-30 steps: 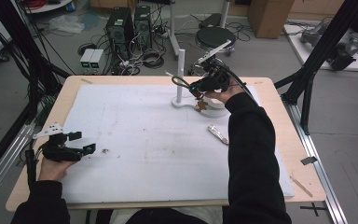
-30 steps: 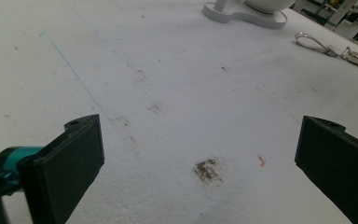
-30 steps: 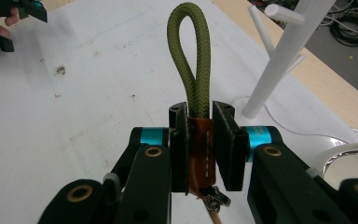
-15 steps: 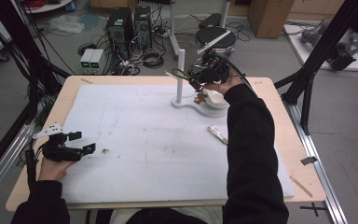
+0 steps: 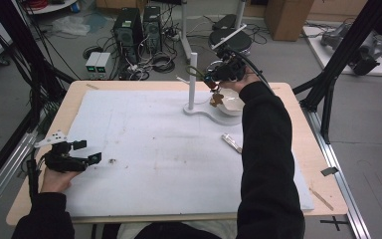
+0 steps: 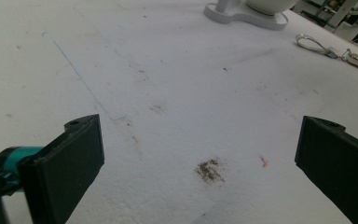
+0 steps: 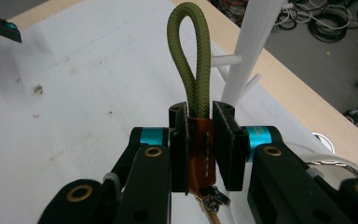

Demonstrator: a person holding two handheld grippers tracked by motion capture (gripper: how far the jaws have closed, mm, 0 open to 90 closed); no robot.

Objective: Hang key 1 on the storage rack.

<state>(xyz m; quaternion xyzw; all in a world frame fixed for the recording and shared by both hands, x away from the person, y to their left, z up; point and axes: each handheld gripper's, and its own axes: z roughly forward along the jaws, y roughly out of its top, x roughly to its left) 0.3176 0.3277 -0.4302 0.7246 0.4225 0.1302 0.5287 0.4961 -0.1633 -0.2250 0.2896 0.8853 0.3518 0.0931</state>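
Near the worktop's far edge, a keychain [image 7: 200, 154] with an olive cord loop [image 7: 189, 56] is clamped by its brown leather tab in the raised right gripper [image 5: 214, 79] beside the white peg stand [image 5: 193, 79], arm outstretched, while the left gripper [image 5: 82, 152] rests spread wide at the near-left corner.

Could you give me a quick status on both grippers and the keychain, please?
Left gripper open, resting low on the table. Right gripper shut on keychain, raised beside white stand. Nothing between loop and pegs.
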